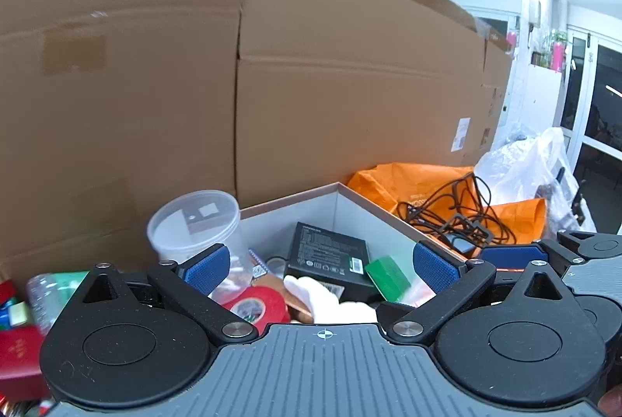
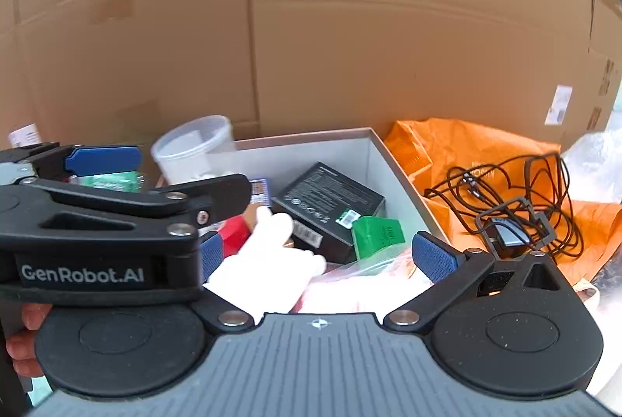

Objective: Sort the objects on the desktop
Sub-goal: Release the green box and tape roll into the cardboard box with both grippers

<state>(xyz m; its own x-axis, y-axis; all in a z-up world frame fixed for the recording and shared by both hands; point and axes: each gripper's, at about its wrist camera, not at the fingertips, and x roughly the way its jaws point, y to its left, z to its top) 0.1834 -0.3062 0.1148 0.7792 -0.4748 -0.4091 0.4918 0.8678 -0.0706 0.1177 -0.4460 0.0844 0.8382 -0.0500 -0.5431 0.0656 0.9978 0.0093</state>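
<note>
An open box with white inner walls (image 1: 338,201) (image 2: 361,160) holds a black carton (image 1: 326,257) (image 2: 330,203), a green packet (image 1: 387,277) (image 2: 375,236), a red tape roll (image 1: 258,304) (image 2: 233,234) and a white cloth (image 1: 322,296) (image 2: 268,253). My left gripper (image 1: 320,267) hangs open over the box, nothing between its blue pads. My right gripper (image 2: 322,257) is also wide open above the white cloth and holds nothing. The two grippers sit side by side; the left one's blue pad (image 2: 103,158) shows in the right wrist view.
A clear plastic tub (image 1: 194,222) (image 2: 194,149) stands at the box's left. Large cardboard cartons (image 1: 350,86) wall off the back. To the right lie an orange bag (image 1: 408,184) (image 2: 466,152) with tangled black cable (image 2: 505,191) and a clear plastic bag (image 1: 532,164). A red box (image 1: 19,358) sits far left.
</note>
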